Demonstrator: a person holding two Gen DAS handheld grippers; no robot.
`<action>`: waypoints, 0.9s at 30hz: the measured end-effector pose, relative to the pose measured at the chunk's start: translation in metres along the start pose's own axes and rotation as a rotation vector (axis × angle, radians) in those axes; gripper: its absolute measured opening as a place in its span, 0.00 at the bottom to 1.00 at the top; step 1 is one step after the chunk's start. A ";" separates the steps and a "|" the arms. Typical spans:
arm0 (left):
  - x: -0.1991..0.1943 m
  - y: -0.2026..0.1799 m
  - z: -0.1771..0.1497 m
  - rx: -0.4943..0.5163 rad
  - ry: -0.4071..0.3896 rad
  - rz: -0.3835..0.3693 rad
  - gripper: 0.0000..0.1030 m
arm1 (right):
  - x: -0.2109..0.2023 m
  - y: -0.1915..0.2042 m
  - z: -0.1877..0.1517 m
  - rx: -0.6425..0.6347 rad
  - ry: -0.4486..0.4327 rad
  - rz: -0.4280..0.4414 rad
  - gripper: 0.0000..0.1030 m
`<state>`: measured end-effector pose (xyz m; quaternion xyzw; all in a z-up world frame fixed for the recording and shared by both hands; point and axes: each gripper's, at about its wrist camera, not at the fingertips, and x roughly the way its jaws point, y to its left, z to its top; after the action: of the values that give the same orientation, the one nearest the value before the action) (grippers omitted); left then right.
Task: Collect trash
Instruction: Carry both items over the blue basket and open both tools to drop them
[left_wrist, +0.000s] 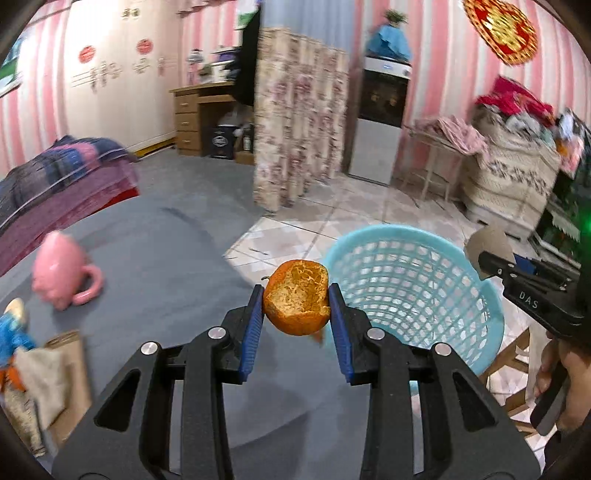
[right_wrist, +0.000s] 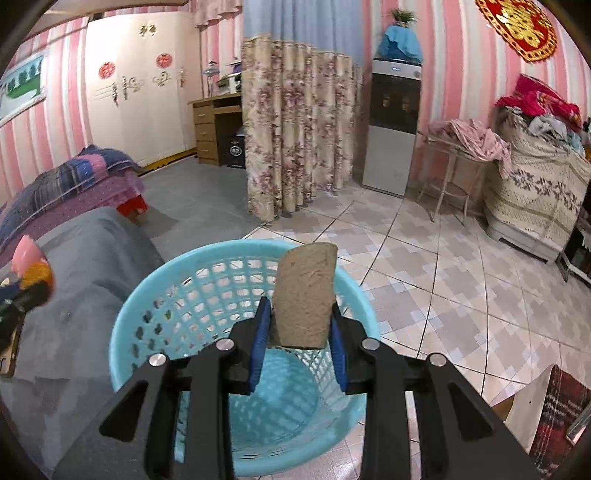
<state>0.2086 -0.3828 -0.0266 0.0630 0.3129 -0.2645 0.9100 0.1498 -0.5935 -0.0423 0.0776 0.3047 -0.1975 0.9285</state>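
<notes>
The right hand-held gripper (right_wrist: 300, 325) is clenched on a flattened cardboard tube (right_wrist: 304, 295), which stands upright between the blue pads (right_wrist: 258, 343). In the right wrist view it hangs directly over the open mouth of the blue mesh basket (right_wrist: 140, 295), whose bottom looks bare. This piece seems ready to drop: release the squeeze where it is, low over the centre, so the light tube falls straight and does not glance off the rim.

The left hand-held gripper (left_wrist: 295, 306) grasps a piece of orange peel (left_wrist: 297, 301), pith side facing the camera, pinched at its two edges. In the left wrist view the basket (left_wrist: 491, 314) lies toward 2 o'clock of the peel, beside the grey-covered surface (left_wrist: 166, 266), and the peel does not appear to be above the opening yet. Judging from that, carry it to the right until it is well inside the rim before letting go; the curled peel may cling to a pad, so open wide.

The right hand-held gripper (left_wrist: 487, 264) is at 3 o'clock, close enough that the two could bump over the basket, so drop one at a time. A pink mug (left_wrist: 62, 273) lying at 9 o'clock is not trash.
</notes>
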 end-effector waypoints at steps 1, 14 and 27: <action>0.008 -0.009 0.002 0.008 0.003 -0.016 0.33 | 0.002 -0.004 0.000 0.007 0.000 -0.002 0.30; 0.067 -0.057 0.028 0.060 -0.011 -0.039 0.68 | 0.014 -0.028 -0.006 0.081 -0.008 -0.007 0.30; 0.041 -0.001 0.039 -0.013 -0.076 0.086 0.90 | 0.022 -0.005 -0.008 0.072 -0.002 -0.011 0.30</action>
<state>0.2561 -0.4122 -0.0200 0.0605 0.2767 -0.2255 0.9321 0.1594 -0.6025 -0.0618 0.1089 0.2970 -0.2135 0.9243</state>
